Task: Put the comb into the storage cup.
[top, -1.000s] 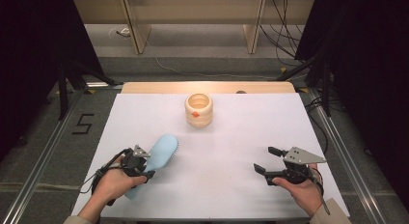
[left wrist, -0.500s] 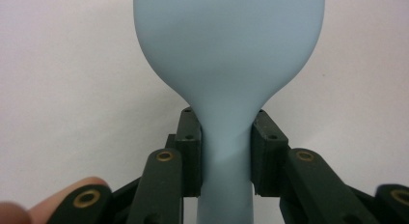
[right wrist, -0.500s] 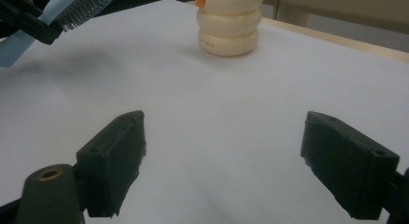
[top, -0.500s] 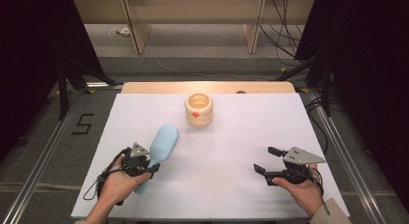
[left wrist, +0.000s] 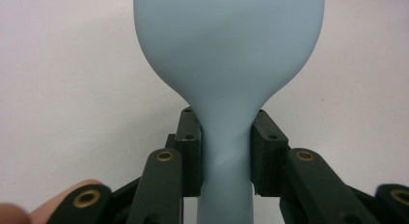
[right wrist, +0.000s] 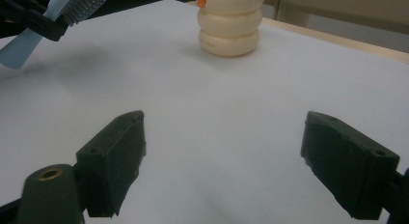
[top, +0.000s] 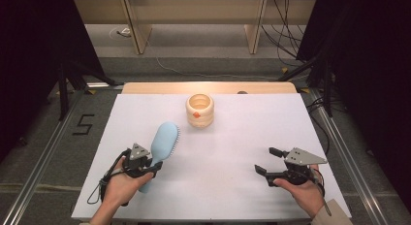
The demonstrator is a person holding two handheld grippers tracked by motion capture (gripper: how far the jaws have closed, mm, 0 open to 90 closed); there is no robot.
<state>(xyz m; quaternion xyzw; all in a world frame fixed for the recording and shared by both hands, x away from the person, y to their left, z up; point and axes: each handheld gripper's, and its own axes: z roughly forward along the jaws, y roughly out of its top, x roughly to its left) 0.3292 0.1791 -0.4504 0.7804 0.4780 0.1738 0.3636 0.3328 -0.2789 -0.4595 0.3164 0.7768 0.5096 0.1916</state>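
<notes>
Left gripper (top: 145,166) squeezed tight on the thin handle of the light blue hairbrush (top: 162,146), near the front left of the white table (top: 242,137). Brush head pointing away toward the cream ringed pot (top: 199,110), bristles facing right. Pot standing well apart, near the back middle. Right gripper (top: 272,162) at the front right, jaws wide apart, holding nothing.

Pale blue hairbrush (top: 165,145), bristles facing right, handle clamped
</notes>
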